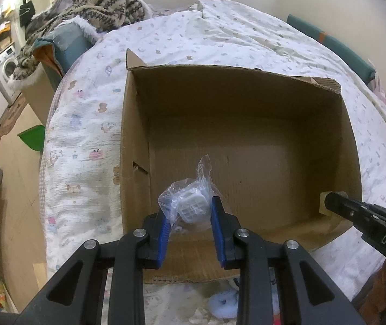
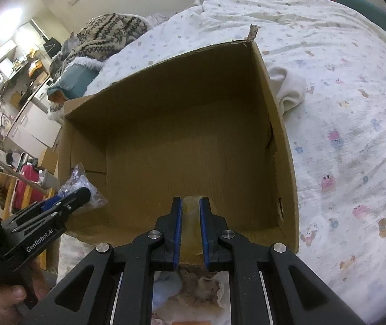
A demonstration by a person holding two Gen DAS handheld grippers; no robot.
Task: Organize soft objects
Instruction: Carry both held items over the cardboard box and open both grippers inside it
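An open, empty cardboard box [image 1: 247, 124] sits on the bed; it also shows in the right wrist view [image 2: 182, 140]. My left gripper [image 1: 190, 211] is shut on a white soft piece in a clear plastic bag [image 1: 190, 203], held over the box's near left corner; the bag also shows in the right wrist view [image 2: 80, 187]. My right gripper [image 2: 190, 214] is shut on a pale yellow soft block [image 2: 191, 216], held over the box's near edge. In the left wrist view the right gripper [image 1: 325, 203] enters from the right with the block's tip [image 1: 321, 201] showing.
A white patterned quilt [image 2: 342, 124] covers the bed. A white folded cloth [image 2: 290, 92] lies beside the box's right wall. A patterned knit blanket [image 1: 98, 2] is piled at the bed's far left. Soft toys [image 1: 222, 306] lie below the grippers. Cluttered floor and furniture lie to the left.
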